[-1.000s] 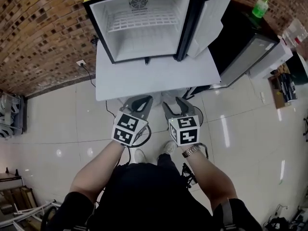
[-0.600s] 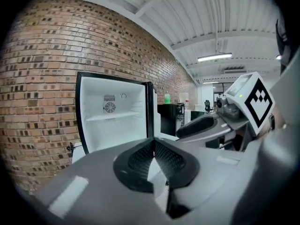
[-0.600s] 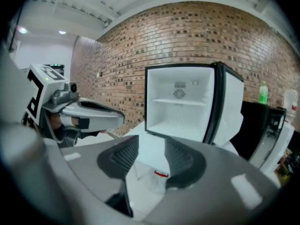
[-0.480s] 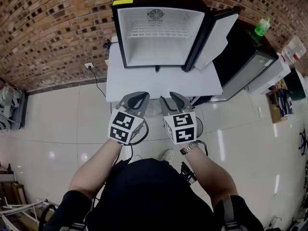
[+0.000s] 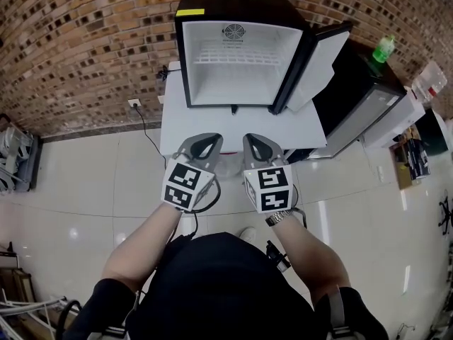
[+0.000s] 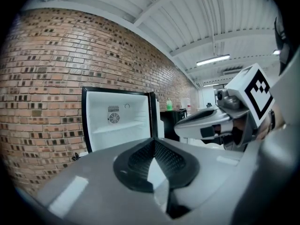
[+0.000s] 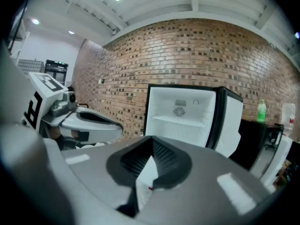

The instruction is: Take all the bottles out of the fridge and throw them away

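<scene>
The small black fridge [image 5: 237, 62] stands open on a white table [image 5: 241, 129], its door [image 5: 318, 59] swung to the right. Its white inside shows only a wire shelf and a fan; I see no bottle in it. A green bottle [image 5: 383, 48] stands on a black cabinet to the right, also visible in the right gripper view [image 7: 261, 110]. My left gripper [image 5: 200, 139] and right gripper [image 5: 258, 139] hover side by side at the table's front edge. Both are shut and empty. The pads meet in the left gripper view [image 6: 153, 142] and the right gripper view [image 7: 152, 139].
A brick wall runs behind the fridge, with a socket and cable [image 5: 134, 105] at the left. The black cabinet [image 5: 361, 91] and cluttered shelves [image 5: 417, 147] stand to the right. A glossy tiled floor [image 5: 85, 183] lies around the person.
The right gripper's jaws have closed from a clear gap to shut. The head view has shifted so the fridge and table sit more central. Both grippers stay side by side.
</scene>
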Demonstrator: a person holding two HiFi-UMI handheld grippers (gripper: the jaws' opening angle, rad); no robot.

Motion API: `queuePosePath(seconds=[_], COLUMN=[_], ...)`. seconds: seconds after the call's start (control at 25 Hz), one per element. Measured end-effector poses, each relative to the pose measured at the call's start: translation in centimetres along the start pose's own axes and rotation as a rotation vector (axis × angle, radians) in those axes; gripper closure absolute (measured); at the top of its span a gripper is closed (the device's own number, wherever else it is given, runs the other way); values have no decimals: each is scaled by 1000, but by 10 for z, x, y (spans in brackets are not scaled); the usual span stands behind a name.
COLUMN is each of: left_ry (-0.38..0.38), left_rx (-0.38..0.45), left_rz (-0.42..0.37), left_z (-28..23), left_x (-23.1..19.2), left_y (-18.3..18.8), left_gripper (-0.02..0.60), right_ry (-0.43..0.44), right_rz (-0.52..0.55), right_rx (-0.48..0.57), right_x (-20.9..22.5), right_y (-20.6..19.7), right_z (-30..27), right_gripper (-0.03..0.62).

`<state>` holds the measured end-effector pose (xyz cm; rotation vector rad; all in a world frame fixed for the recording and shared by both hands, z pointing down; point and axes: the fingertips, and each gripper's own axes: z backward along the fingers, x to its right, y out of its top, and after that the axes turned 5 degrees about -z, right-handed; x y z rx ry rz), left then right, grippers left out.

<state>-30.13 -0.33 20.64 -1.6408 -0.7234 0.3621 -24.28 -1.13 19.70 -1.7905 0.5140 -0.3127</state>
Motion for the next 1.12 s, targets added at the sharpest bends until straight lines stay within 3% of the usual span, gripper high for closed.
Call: queuePosePath(seconds=[1.12], left_ry=[-30], left_rx=[19], left_rz=[-17], left_z=[8], left_x=[8], left_y=[7], left_gripper=[578], right_ry=[-19], right_rz=[23], right_rx=[-6], right_x=[-10], right_y=[2], right_z=[11], right_gripper=[592])
